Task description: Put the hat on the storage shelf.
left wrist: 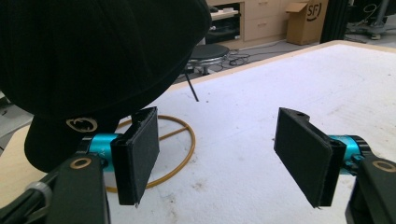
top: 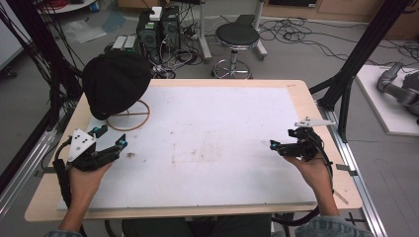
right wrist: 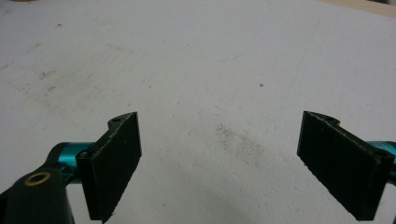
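Fingers of both grippers spread wide, empty — black cap near left gripper.

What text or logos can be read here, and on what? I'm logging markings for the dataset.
"SF": on the cardboard box on the floor beyond the table, in the left gripper view.
Gold emblem on the black cap: a logo, with no letters I can make out.
Nothing else legible.

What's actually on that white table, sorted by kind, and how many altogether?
Black ribbed fabric cap: 1
Thin brass-coloured wire ring stand under the cap: 1
Hand-held black two-jaw grippers, left and right, both open: 2
Total: 4
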A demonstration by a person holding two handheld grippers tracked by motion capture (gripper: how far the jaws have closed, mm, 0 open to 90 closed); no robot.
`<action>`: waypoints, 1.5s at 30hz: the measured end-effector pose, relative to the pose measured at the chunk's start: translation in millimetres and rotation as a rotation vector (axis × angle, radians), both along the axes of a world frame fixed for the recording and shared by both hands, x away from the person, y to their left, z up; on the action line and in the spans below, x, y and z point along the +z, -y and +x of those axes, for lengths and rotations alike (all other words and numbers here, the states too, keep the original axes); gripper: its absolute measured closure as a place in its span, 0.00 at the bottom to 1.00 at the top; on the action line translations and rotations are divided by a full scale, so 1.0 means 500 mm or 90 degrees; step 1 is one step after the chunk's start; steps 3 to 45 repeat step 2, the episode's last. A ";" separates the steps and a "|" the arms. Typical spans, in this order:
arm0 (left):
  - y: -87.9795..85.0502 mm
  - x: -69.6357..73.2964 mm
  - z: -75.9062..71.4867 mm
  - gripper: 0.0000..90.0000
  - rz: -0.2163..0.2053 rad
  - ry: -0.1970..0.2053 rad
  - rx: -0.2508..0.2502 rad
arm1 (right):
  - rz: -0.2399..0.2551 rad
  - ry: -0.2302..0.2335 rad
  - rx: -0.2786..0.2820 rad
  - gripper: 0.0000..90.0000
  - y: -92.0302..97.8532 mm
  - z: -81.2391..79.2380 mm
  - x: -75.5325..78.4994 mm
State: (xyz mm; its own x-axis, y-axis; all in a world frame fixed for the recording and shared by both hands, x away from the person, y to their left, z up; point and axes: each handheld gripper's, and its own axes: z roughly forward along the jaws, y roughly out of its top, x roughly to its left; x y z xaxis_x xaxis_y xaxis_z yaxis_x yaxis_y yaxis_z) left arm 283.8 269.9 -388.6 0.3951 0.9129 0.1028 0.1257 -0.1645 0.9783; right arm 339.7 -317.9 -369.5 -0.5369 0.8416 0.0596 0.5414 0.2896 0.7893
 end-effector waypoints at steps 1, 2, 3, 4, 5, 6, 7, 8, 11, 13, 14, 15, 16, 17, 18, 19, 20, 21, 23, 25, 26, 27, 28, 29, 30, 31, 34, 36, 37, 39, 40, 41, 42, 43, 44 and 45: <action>0.000 0.000 0.000 0.35 -0.001 0.001 -0.001 | -0.001 0.000 0.000 0.15 0.000 0.000 0.000; 0.001 0.000 0.000 0.35 -0.003 0.001 -0.003 | 0.000 0.001 0.000 0.15 0.000 0.000 0.000; 0.001 0.000 0.000 0.35 -0.003 0.001 -0.003 | 0.000 0.001 0.000 0.15 0.000 0.000 0.000; 0.001 0.000 0.000 0.35 -0.003 0.001 -0.003 | 0.000 0.001 0.000 0.15 0.000 0.000 0.000; 0.001 0.000 0.000 0.35 -0.003 0.001 -0.003 | 0.000 0.001 0.000 0.15 0.000 0.000 0.000; 0.001 0.000 0.000 0.35 -0.003 0.001 -0.003 | 0.000 0.001 0.000 0.15 0.000 0.000 0.000; 0.001 0.000 0.000 0.35 -0.003 0.001 -0.003 | 0.000 0.001 0.000 0.15 0.000 0.000 0.000; 0.001 0.000 0.000 0.35 -0.003 0.001 -0.003 | 0.000 0.001 0.000 0.15 0.000 0.000 0.000; 0.001 0.000 0.000 0.35 -0.003 0.001 -0.003 | 0.000 0.001 0.000 0.15 0.000 0.000 0.000; 0.001 0.000 0.000 0.35 -0.003 0.001 -0.003 | 0.000 0.001 0.000 0.15 0.000 0.000 0.000; 0.001 0.000 0.000 0.35 -0.003 0.001 -0.003 | 0.000 0.001 0.000 0.15 0.000 0.000 0.000; 0.001 0.000 0.000 0.35 -0.003 0.001 -0.003 | 0.000 0.001 0.000 0.15 0.000 0.000 0.000; 0.001 0.000 0.000 0.35 -0.003 0.001 -0.003 | 0.000 0.001 0.000 0.15 0.000 0.000 0.000; 0.001 0.000 0.000 0.35 -0.003 0.001 -0.003 | 0.000 0.001 0.000 0.15 0.000 0.000 0.000; 0.001 0.000 0.000 0.35 -0.003 0.001 -0.003 | 0.000 0.001 0.000 0.15 0.000 0.000 0.000; 0.001 0.000 0.000 0.35 -0.003 0.001 -0.003 | 0.000 0.001 0.000 0.15 0.000 0.000 0.000; 0.001 0.000 0.000 0.35 -0.003 0.001 -0.003 | 0.000 0.001 0.000 0.15 0.000 0.000 0.000; 0.001 0.000 0.000 0.35 -0.003 0.001 -0.003 | 0.000 0.001 0.000 0.15 0.000 0.000 0.000; 0.001 0.000 0.000 0.35 -0.003 0.001 -0.003 | 0.000 0.001 0.000 0.15 0.000 0.000 0.000; 0.001 0.000 0.000 0.35 -0.003 0.001 -0.003 | 0.000 0.001 0.000 0.15 0.000 0.000 0.000; 0.001 0.000 0.000 0.35 -0.003 0.001 -0.003 | 0.000 0.001 0.000 0.15 0.000 0.000 0.000; 0.001 0.000 0.000 0.35 -0.003 0.001 -0.003 | 0.000 0.001 0.000 0.15 0.000 0.000 0.000; 0.001 0.000 0.000 0.35 -0.003 0.001 -0.003 | 0.000 0.001 0.000 0.15 0.000 0.000 0.000; 0.001 0.000 0.000 0.35 -0.003 0.001 -0.003 | 0.000 0.001 0.000 0.15 0.000 0.000 0.000; 0.001 0.000 0.000 0.35 -0.003 0.001 -0.003 | 0.000 0.001 0.000 0.15 0.000 0.000 0.000; 0.001 0.000 0.000 0.35 -0.003 0.001 -0.003 | 0.000 0.001 0.000 0.15 0.000 0.000 0.000; 0.001 0.000 0.000 0.35 -0.003 0.001 -0.003 | 0.000 0.001 0.000 0.15 0.000 0.000 0.000; 0.001 0.000 0.000 0.35 -0.003 0.001 -0.003 | 0.000 0.001 0.000 0.15 0.000 0.000 0.000; 0.001 0.000 0.000 0.35 -0.003 0.001 -0.003 | 0.000 0.001 0.000 0.15 0.000 0.000 0.000; 0.001 0.000 0.000 0.35 -0.003 0.001 -0.003 | 0.000 0.001 0.000 0.15 0.000 0.000 0.000; 0.001 0.000 0.000 0.35 -0.003 0.001 -0.003 | 0.000 0.001 0.000 0.15 0.000 0.000 0.000; 0.001 0.000 0.000 0.35 -0.003 0.001 -0.003 | 0.000 0.001 0.000 0.15 0.000 0.000 0.000; 0.001 0.000 0.000 0.35 -0.003 0.001 -0.003 | 0.000 0.001 0.000 0.15 0.000 0.000 0.000; 0.001 0.000 0.000 0.35 -0.003 0.001 -0.003 | 0.000 0.001 0.000 0.15 0.000 0.000 0.000; 0.001 0.000 0.000 0.35 -0.003 0.001 -0.003 | 0.000 0.001 0.000 0.15 0.000 0.000 0.000; 0.001 0.000 0.000 0.35 -0.003 0.001 -0.003 | 0.000 0.001 0.000 0.15 0.000 0.000 0.000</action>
